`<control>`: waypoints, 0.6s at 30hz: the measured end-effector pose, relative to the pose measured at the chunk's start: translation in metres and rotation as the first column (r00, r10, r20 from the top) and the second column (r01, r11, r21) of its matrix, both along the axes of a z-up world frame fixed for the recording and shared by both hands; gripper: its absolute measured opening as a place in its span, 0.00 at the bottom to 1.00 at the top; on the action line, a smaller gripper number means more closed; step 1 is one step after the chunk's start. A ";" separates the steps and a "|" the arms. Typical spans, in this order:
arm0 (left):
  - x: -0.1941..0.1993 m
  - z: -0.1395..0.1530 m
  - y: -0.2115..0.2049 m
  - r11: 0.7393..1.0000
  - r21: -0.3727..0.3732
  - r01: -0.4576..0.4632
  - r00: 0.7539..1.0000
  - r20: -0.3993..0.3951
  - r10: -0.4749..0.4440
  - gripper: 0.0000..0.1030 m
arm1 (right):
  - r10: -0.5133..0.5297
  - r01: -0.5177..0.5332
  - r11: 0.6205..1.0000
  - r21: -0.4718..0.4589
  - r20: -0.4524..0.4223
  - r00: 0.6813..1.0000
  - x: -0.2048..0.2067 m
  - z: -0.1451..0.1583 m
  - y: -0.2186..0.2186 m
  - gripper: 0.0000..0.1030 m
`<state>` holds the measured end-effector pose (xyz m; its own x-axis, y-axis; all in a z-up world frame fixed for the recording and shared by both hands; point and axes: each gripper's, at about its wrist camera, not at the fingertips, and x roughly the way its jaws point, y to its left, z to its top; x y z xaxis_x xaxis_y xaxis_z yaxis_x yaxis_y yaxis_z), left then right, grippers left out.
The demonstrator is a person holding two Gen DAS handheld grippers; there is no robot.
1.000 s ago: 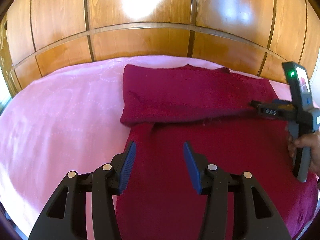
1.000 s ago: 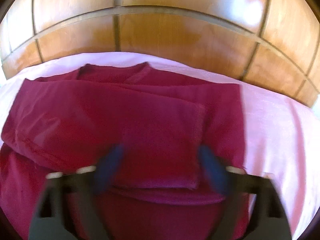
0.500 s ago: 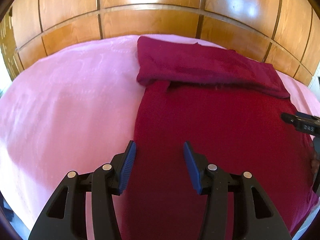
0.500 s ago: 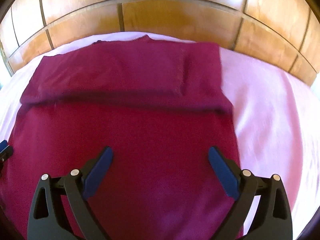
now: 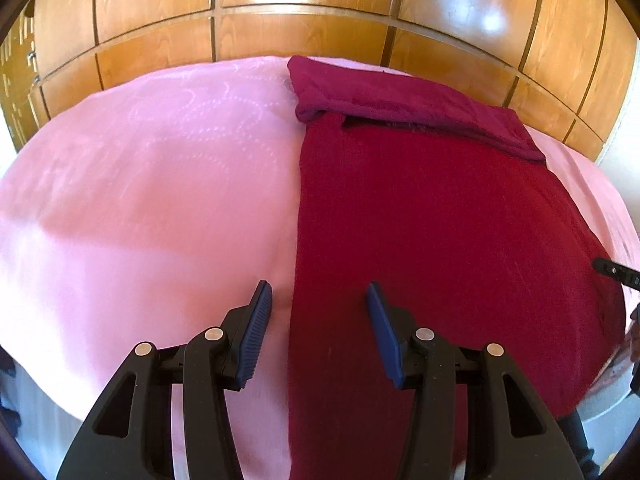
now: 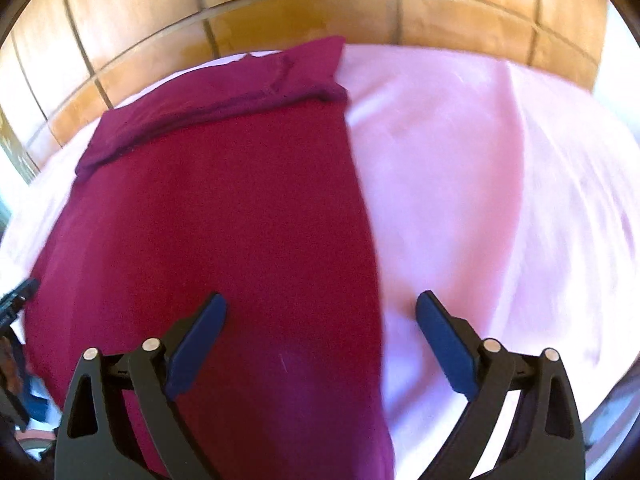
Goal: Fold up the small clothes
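A dark red garment [image 5: 432, 216] lies flat on the pink bedcover [image 5: 152, 184], with its far part folded over into a band [image 5: 400, 100] near the wooden wall. My left gripper [image 5: 318, 296] is open and empty above the garment's near left edge. My right gripper [image 6: 320, 306] is open wide and empty, straddling the garment's [image 6: 224, 216] near right edge. A tip of the right gripper shows at the right edge of the left wrist view [image 5: 616, 270].
A wooden panelled wall [image 5: 320, 20] stands right behind the bed. Pink bedcover spreads left of the garment and, in the right wrist view, to its right [image 6: 500, 180]. The bed's near edge drops off below both grippers.
Both grippers have pulled back from the folded band to the garment's near end. The left one shifted to the left edge, the right one to the right edge.
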<state>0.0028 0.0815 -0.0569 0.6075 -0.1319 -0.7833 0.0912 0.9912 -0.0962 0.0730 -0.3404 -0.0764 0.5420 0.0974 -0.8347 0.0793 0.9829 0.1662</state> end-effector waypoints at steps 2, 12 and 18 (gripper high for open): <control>-0.008 0.000 0.002 1.000 -0.006 0.008 1.000 -0.016 -0.008 0.47 | 0.003 -0.003 1.000 0.014 -0.011 1.000 -0.018 0.001 -0.002 0.74; -0.039 0.002 -0.003 0.990 -0.069 0.119 0.988 -0.092 -0.125 0.10 | 0.093 -0.088 0.994 0.068 -0.084 0.992 -0.061 0.006 0.007 0.08; -0.022 0.042 0.015 0.949 -0.286 0.132 0.990 -0.009 -0.140 0.10 | 0.095 -0.106 0.964 0.244 0.054 0.994 -0.034 0.048 0.003 0.08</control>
<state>-0.0194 0.0970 -0.0153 0.5458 -0.4310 -0.7185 0.2163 0.9010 -0.3761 0.0386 -0.3376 -0.0289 0.5524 0.3530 -0.7551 -0.0298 0.9137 0.4053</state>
